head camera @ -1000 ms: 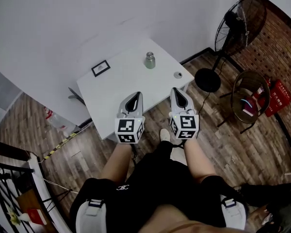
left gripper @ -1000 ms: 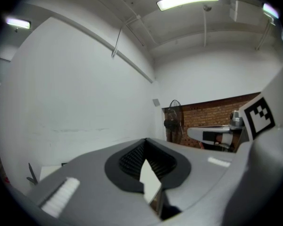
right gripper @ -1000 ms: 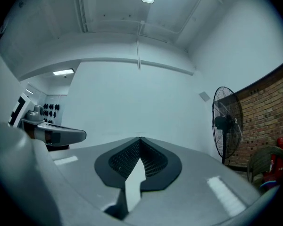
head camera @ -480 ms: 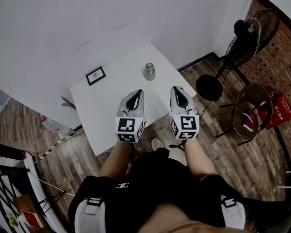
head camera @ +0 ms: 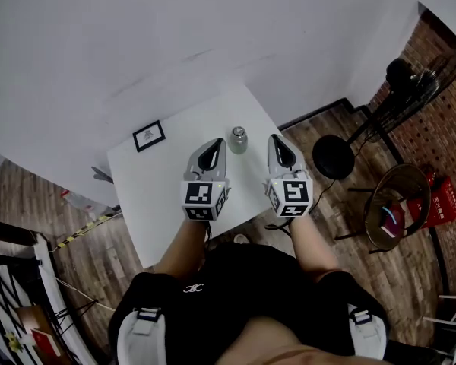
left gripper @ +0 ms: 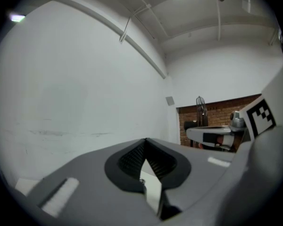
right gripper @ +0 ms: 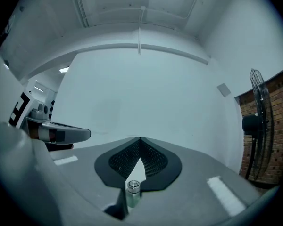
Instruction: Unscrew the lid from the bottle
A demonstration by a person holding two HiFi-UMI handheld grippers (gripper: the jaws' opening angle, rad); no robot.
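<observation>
A small metal bottle point(head camera: 238, 139) with its lid on stands upright on the white table point(head camera: 159, 181). In the head view it lies between my two grippers, just beyond their tips. My left gripper point(head camera: 214, 144) is shut and empty, to the left of the bottle. My right gripper point(head camera: 277, 140) is shut and empty too, to the bottle's right. In the right gripper view the bottle point(right gripper: 133, 191) shows low down through the gap behind the closed tips point(right gripper: 140, 139). The left gripper view shows its closed tips point(left gripper: 145, 141) against a white wall, with no bottle in sight.
A small black-framed card point(head camera: 148, 135) stands at the table's far left. Right of the table are a standing fan point(head camera: 407, 82) with a round base point(head camera: 333, 157), a wire basket point(head camera: 399, 207) and a brick wall point(head camera: 448, 120). A white wall lies behind the table.
The person has stepped up to the table. Both grippers, earlier short of its front edge, now reach over the tabletop, and the bottle sits close between them. Both jaws stay shut.
</observation>
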